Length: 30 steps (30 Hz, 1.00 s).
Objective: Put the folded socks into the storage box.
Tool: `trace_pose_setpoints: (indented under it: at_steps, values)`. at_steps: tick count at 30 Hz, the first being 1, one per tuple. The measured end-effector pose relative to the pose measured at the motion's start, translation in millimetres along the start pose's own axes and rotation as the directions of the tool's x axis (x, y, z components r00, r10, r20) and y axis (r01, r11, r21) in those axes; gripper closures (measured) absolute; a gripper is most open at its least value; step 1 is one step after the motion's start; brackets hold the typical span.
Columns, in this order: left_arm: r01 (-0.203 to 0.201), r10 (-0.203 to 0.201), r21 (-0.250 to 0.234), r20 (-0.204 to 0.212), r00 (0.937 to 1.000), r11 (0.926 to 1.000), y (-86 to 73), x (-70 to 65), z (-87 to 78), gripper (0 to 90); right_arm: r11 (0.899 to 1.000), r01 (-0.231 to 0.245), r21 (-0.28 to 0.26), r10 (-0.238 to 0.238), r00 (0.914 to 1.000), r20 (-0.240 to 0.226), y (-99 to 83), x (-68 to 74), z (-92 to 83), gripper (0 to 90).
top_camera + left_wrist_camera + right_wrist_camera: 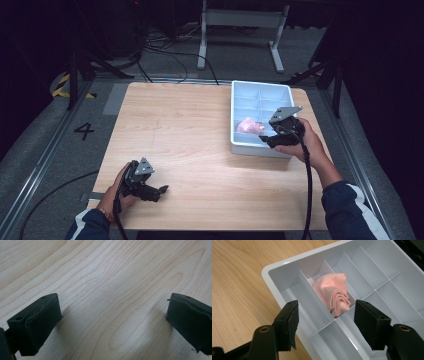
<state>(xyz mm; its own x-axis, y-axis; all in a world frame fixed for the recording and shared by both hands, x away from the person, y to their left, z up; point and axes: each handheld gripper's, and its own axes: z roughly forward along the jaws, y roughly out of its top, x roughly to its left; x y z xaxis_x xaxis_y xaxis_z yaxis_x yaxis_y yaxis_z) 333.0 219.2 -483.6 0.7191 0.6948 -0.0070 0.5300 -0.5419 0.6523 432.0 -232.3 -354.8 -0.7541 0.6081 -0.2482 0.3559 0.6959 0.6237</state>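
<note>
I have the right gripper (pixel 325 320) poised over the near corner of the divided white tray (pixel 235 112), its jaws spread apart with nothing between them, and the pink cloth (pixel 334 295) lies bunched in one of the narrow compartments on the tray's left side, second from the near end, touching the dividers around it. My reading is that the cloth has been placed and the job now is to draw clear cleanly — so I would lift straight away from the tray, keeping the jaws wide so neither pad snags a fold or clips a divider and drags the tray across the table (pixel 190 125). If the cloth needs tucking lower, I would press with one pad only. The right hand (pixel 305 142) holds its gripper tilted downward toward the tray from the near right edge, forearm coming in from the lower right. The left gripper (pixel 162 189) rests low over bare wood near the front left, jaws open and empty, pointing across the table, well apart from the tray.
</note>
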Motion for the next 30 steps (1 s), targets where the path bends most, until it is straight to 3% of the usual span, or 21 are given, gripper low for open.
trace_pose_setpoints:
  at_steps: [30]
  values:
    - [0.000, 0.000, 0.001, 0.000, 1.0000, 1.0000, 0.0, 0.0, 0.0, 0.0, 0.998, 0.052, -0.024, -0.052, 0.9986, -0.007, -31.0, 26.3, -27.2, 36.5]
